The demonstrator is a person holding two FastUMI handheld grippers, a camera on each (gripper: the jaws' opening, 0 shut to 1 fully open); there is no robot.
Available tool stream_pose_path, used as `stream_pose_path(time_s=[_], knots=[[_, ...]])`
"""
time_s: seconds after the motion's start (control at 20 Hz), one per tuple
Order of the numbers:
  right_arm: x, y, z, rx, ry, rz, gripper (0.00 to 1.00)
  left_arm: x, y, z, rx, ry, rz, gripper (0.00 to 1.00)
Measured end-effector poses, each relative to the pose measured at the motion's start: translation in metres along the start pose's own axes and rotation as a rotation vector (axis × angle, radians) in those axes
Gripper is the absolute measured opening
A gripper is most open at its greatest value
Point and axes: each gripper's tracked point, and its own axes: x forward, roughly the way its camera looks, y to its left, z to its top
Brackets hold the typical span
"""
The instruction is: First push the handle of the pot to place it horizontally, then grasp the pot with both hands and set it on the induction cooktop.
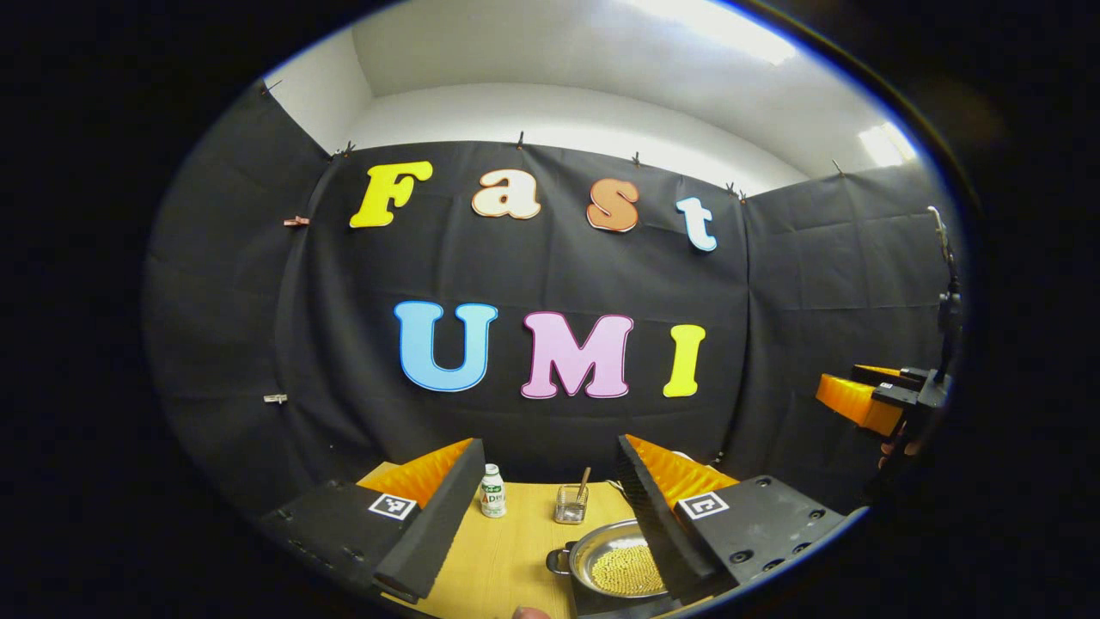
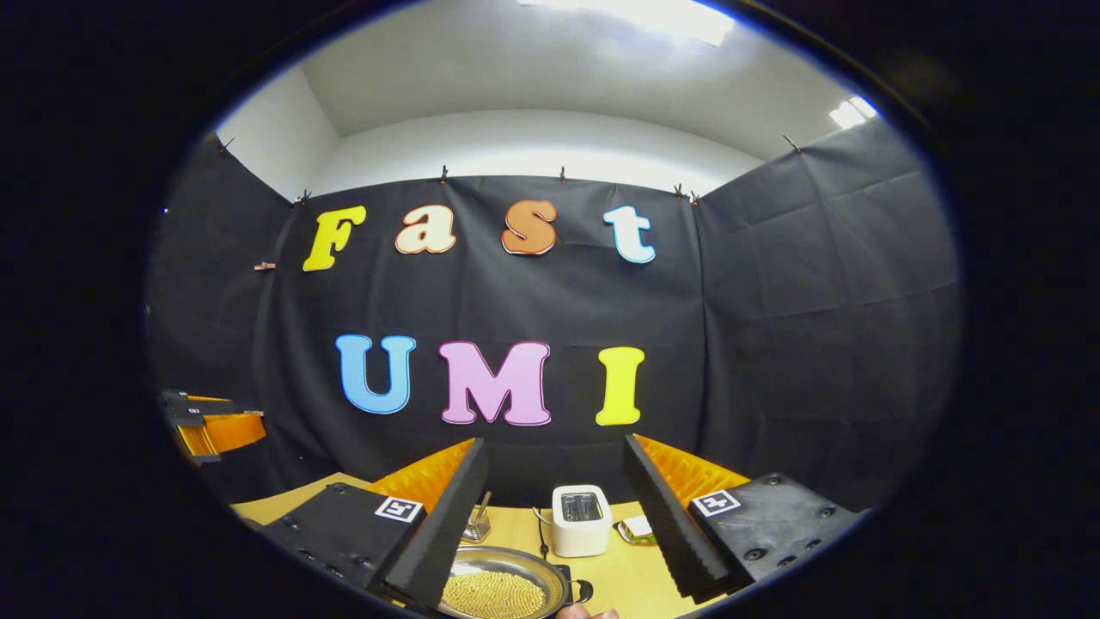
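Note:
A shallow steel pot [image 1: 614,559] holding yellow grains sits low in the left gripper view, on a dark flat slab [image 1: 589,604] that looks like the induction cooktop. One small black side handle [image 1: 559,560] points left. The right gripper view has the pot [image 2: 503,591] at the bottom, its other handle [image 2: 581,591] pointing right. My left gripper [image 1: 550,447] is open, raised above the table, nothing between its fingers. My right gripper [image 2: 554,447] is also open and empty. Each gripper sees the other off to the side: the right gripper [image 1: 868,400] and the left gripper [image 2: 210,425].
On the wooden table [image 1: 507,550] stand a small white bottle [image 1: 492,490] and a wire holder with a utensil [image 1: 571,503]. Behind the pot are a white toaster [image 2: 582,518] and a small flat item [image 2: 638,527]. A fingertip [image 2: 584,612] shows at the bottom edge.

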Motion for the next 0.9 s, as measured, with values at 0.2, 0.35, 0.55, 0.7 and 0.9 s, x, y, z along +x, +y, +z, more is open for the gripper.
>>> stream_pose_path(time_s=[0.2,0.35,0.55,0.7,0.9], knots=[[-0.001,0.005,0.000,-0.012,0.010,0.005,0.98,0.003,-0.005,0.001,0.008,-0.005,-0.020,0.95],[0.001,0.006,-0.004,0.004,0.026,0.001,0.98,0.007,-0.007,-0.002,0.010,0.002,-0.028,0.95],[0.003,0.001,-0.008,-0.002,0.041,-0.020,0.98,0.011,-0.010,-0.008,0.003,0.015,-0.044,0.95],[0.004,-0.003,-0.008,-0.005,0.040,-0.032,0.98,0.013,-0.013,-0.011,-0.001,0.022,-0.054,0.95],[0.006,-0.003,-0.012,-0.008,0.049,-0.039,0.98,0.016,-0.012,-0.011,0.004,0.019,-0.053,0.95]])
